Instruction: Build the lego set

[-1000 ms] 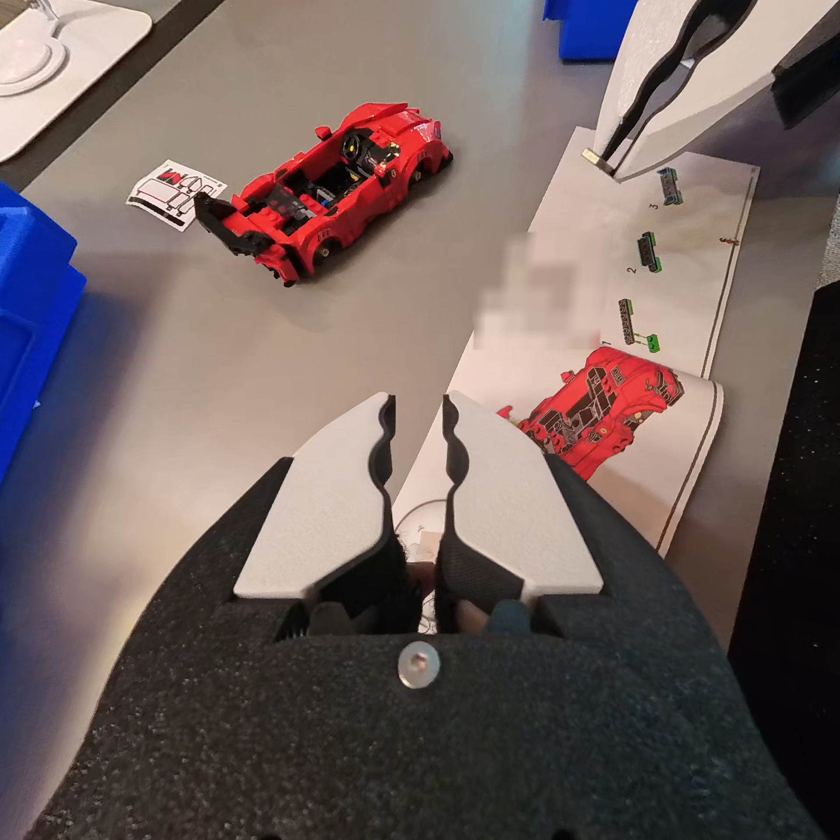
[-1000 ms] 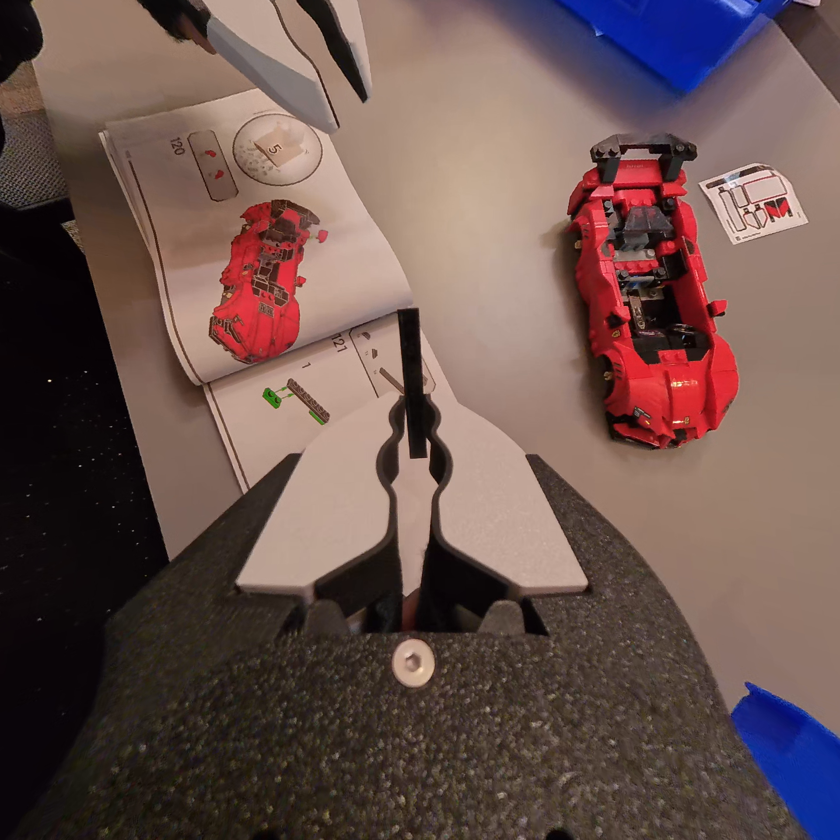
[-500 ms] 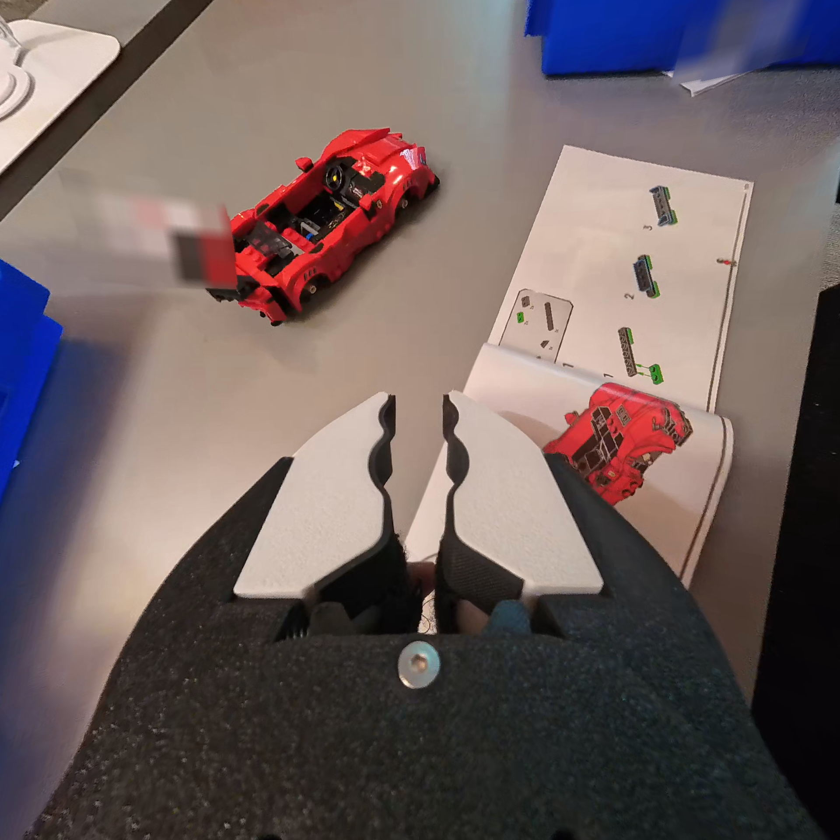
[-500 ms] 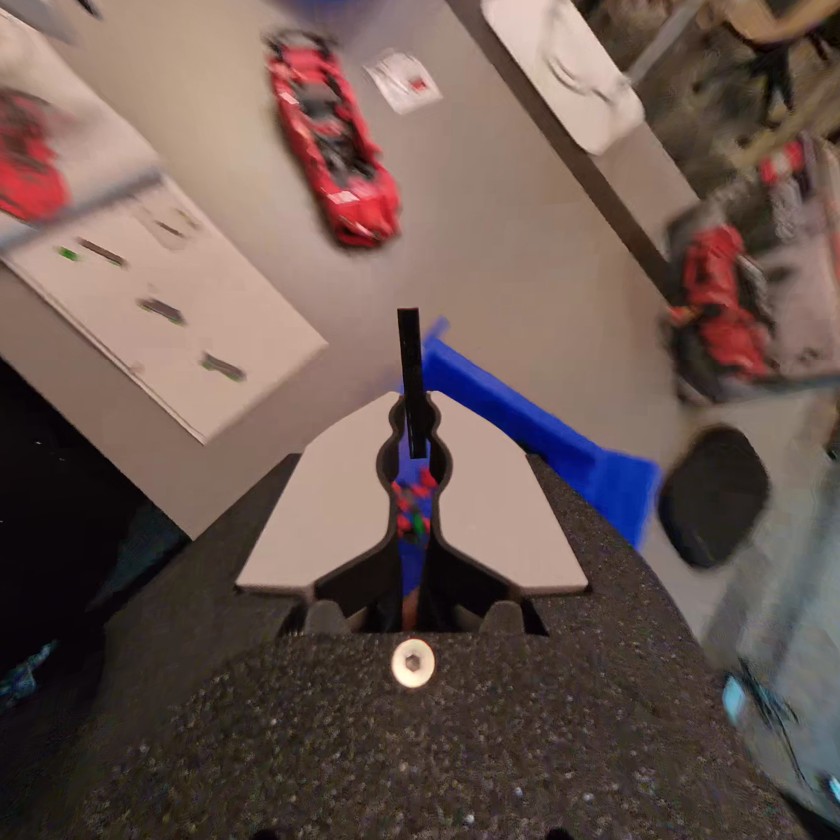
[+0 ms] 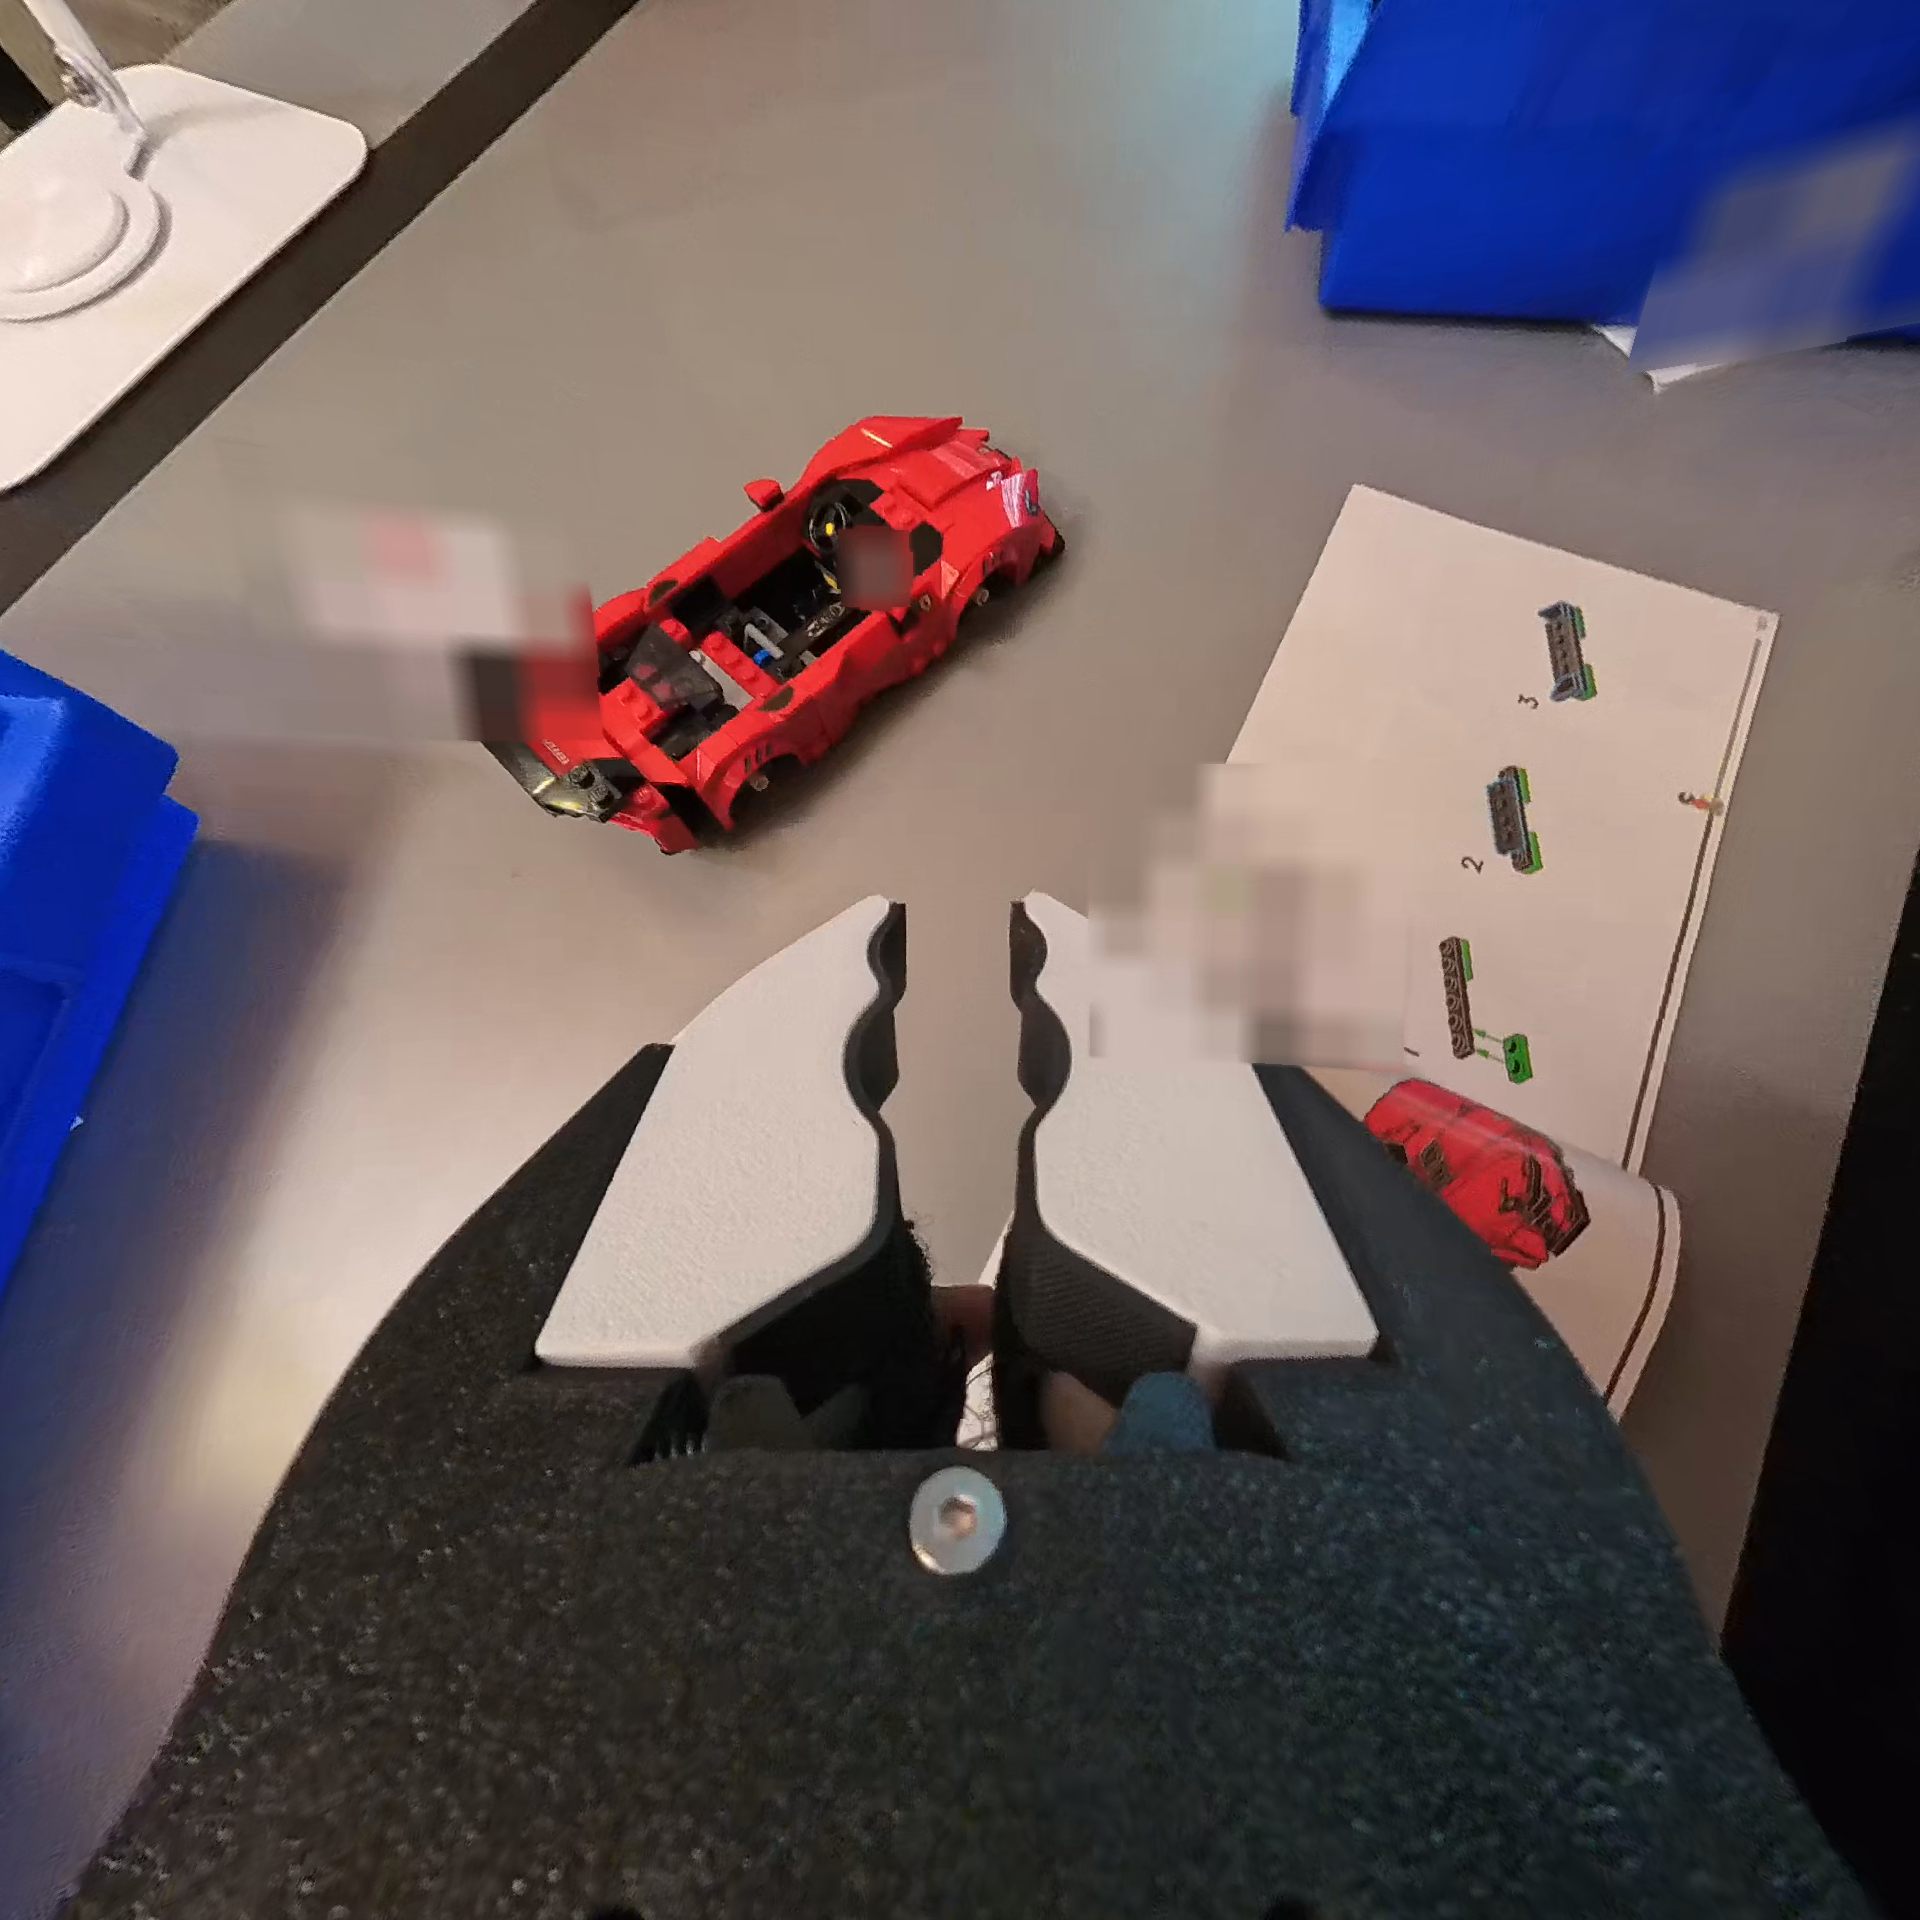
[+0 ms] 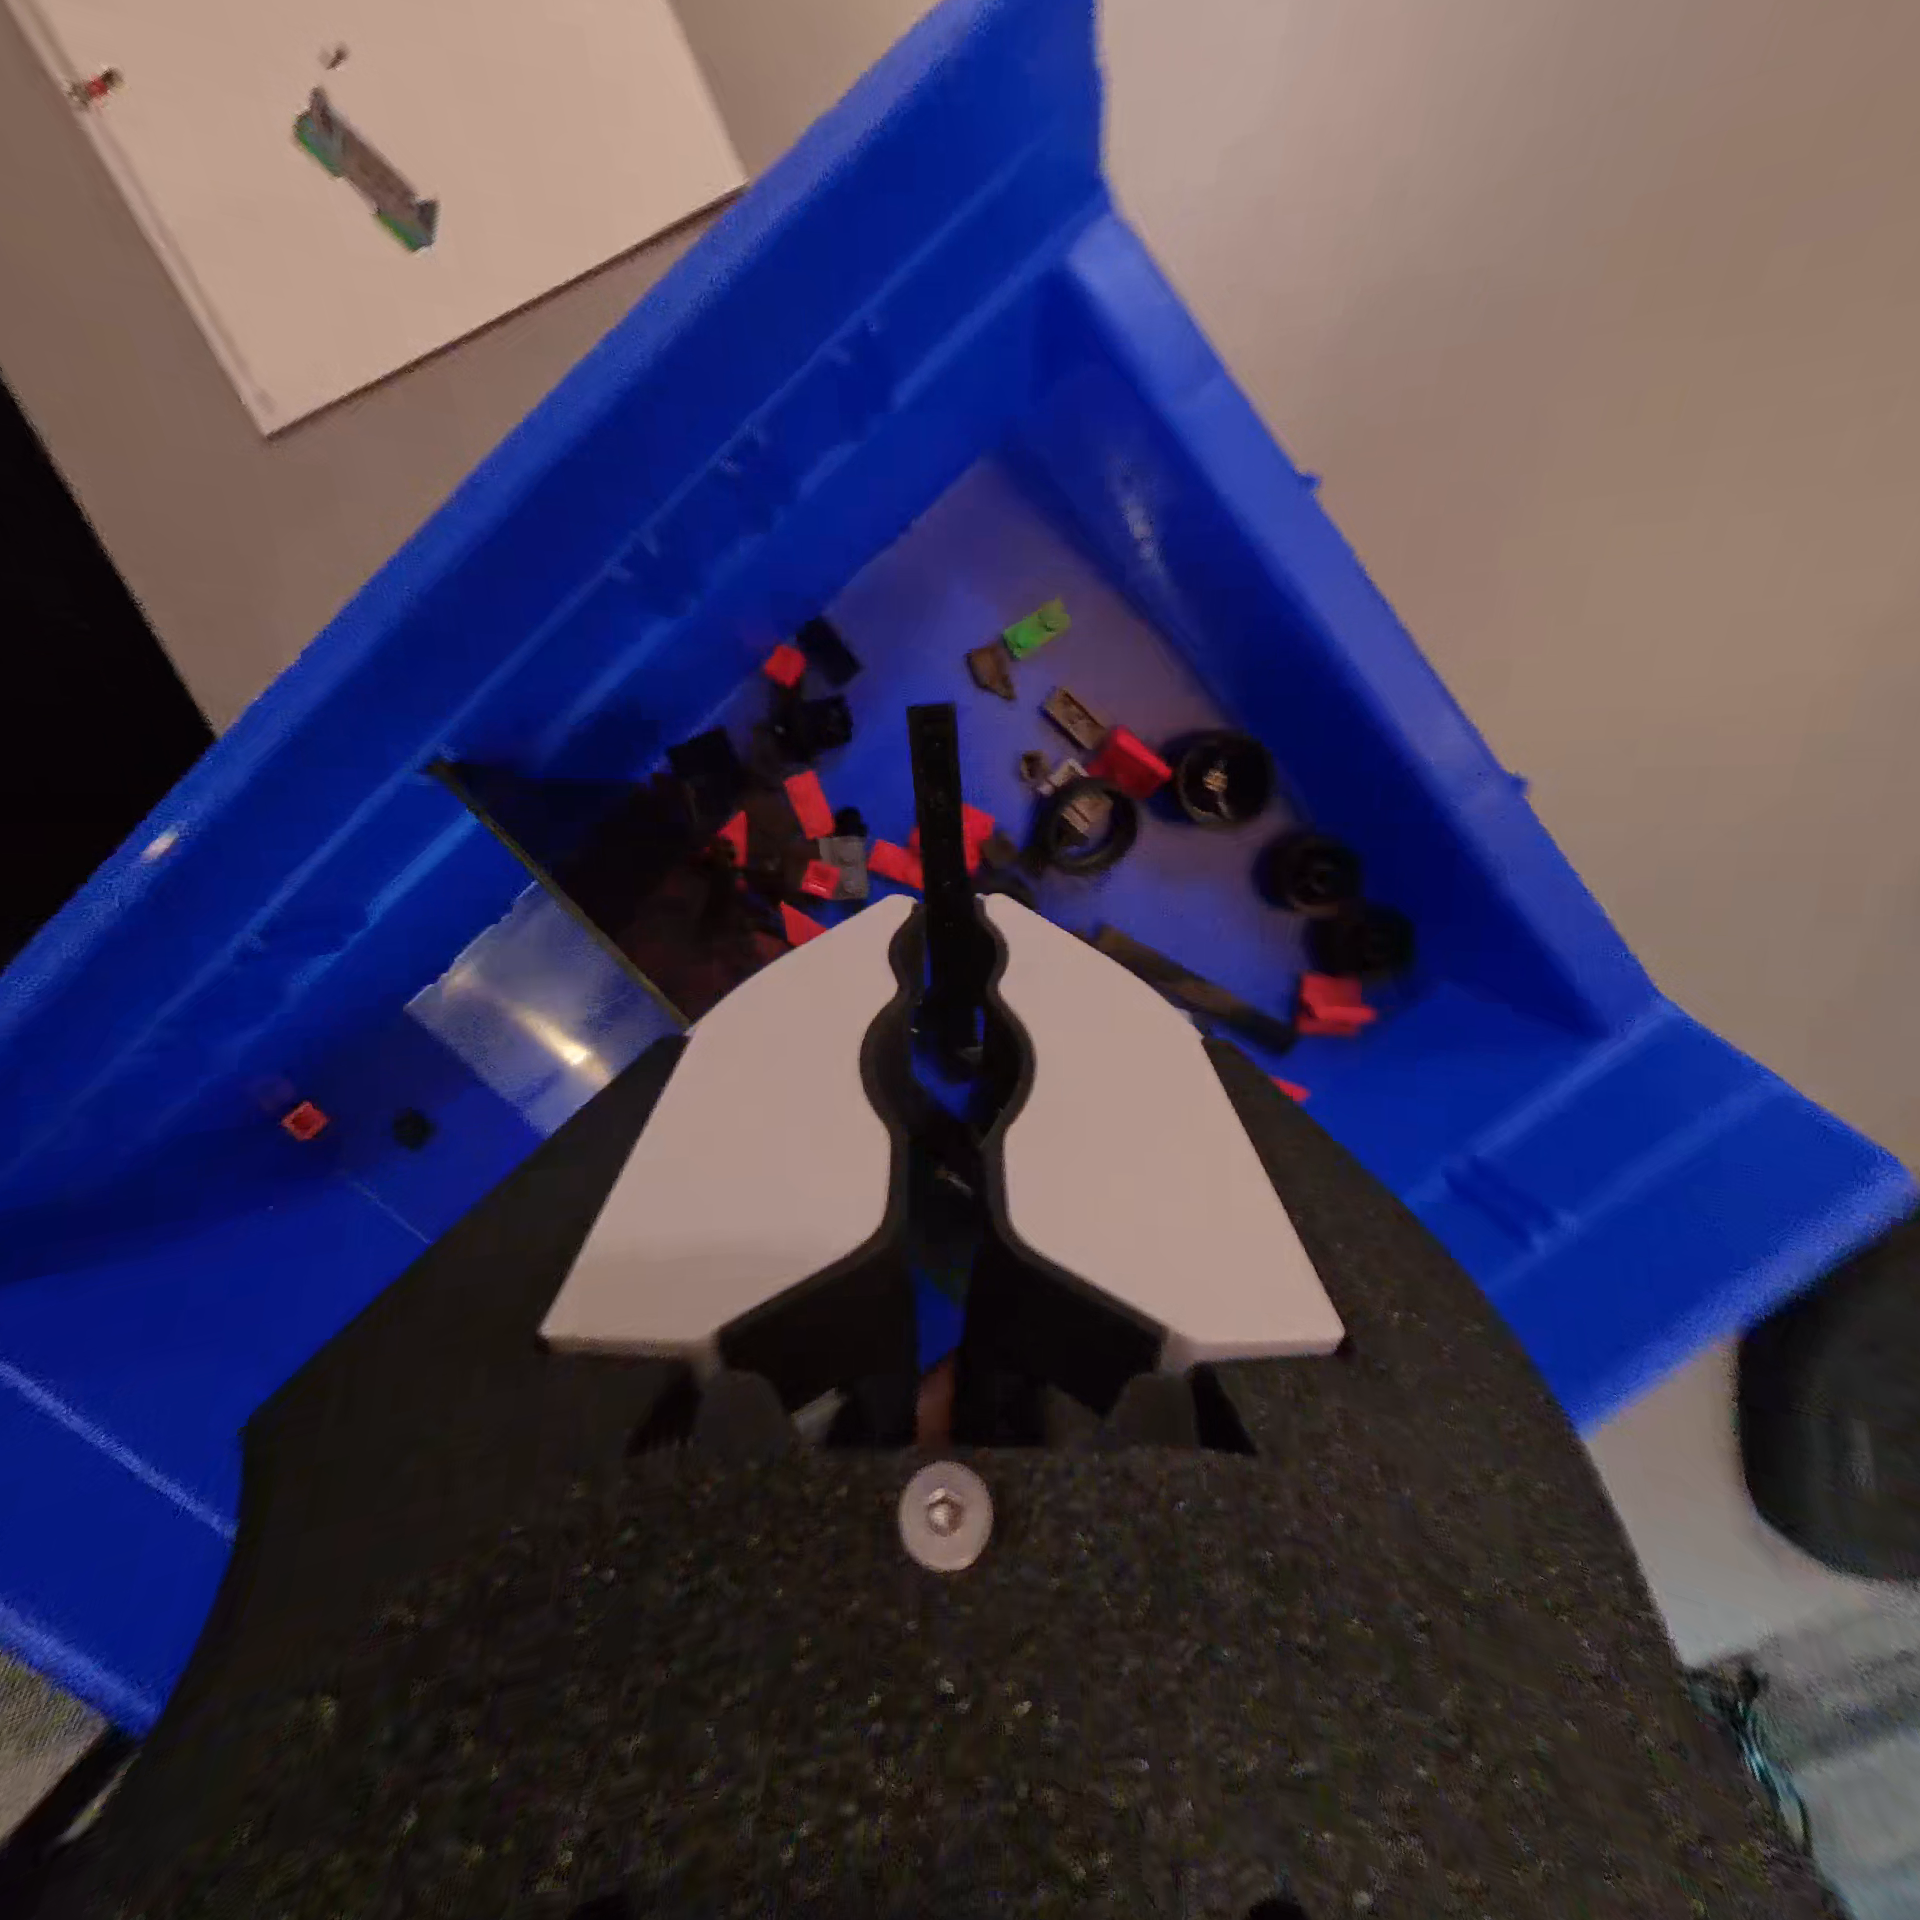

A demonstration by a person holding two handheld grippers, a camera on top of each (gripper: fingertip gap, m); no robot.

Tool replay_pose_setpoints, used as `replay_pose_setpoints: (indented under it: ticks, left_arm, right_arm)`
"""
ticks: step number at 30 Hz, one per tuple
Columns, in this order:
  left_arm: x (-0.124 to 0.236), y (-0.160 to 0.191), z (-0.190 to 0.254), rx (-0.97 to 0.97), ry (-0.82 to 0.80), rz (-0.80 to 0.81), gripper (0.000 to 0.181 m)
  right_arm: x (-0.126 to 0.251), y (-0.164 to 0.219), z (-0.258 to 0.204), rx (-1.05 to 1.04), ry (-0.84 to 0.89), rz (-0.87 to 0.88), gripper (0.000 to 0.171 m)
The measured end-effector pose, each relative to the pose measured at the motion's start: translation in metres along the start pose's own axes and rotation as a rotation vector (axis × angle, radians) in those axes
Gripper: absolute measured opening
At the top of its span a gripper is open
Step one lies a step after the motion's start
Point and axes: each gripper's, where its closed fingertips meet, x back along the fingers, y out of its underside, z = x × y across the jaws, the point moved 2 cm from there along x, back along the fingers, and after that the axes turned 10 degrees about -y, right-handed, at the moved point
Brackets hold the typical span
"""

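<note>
A partly built red lego car (image 5: 821, 623) sits on the grey table ahead of my left gripper (image 5: 956, 914), which is open and empty above the table. The open instruction booklet (image 5: 1496, 821) lies to its right. My right gripper (image 6: 948, 914) is shut on a long thin black lego plate (image 6: 937, 800) that sticks out past the fingertips. It hovers over a blue parts bin (image 6: 644, 540) holding several loose red, black and grey pieces, a green piece (image 6: 1036, 629) and black tyres (image 6: 1221, 777).
Blue bins stand at the far right (image 5: 1538, 166) and left edge (image 5: 73, 894) in the left wrist view. A white stand base (image 5: 135, 239) sits far left. A booklet page corner (image 6: 395, 197) lies beyond the bin. A dark object (image 6: 1834, 1423) is at the right. There is about 35 cm between the tips of the two grippers.
My right gripper swung away from the booklet and car to above the blue parts bin, still holding the black plate. My left gripper drifted slightly; the car now appears a little nearer.
</note>
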Motion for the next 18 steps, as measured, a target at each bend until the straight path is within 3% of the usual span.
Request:
replay_pose_setpoints:
  ticks: [5, 11, 15, 18]
  left_arm:
    - [-0.002, -0.006, -0.005, 0.051, -0.02, 0.002, 0.018]
    - [-0.006, -0.015, -0.011, 0.055, -0.027, 0.006, 0.017]
    - [-0.011, -0.018, -0.013, 0.046, -0.022, 0.002, 0.017]
    - [-0.016, -0.017, -0.013, 0.05, -0.013, 0.0, 0.017]
  right_arm:
    - [-0.018, -0.001, -0.002, 0.068, -0.084, -0.054, 0.009]
    - [0.012, 0.0, -0.017, 0.047, -0.075, 0.06, 0.008]
    - [0.039, 0.026, -0.054, 0.026, -0.082, 0.053, 0.008]
    - [0.034, 0.059, -0.073, -0.042, -0.095, -0.038, 0.009]
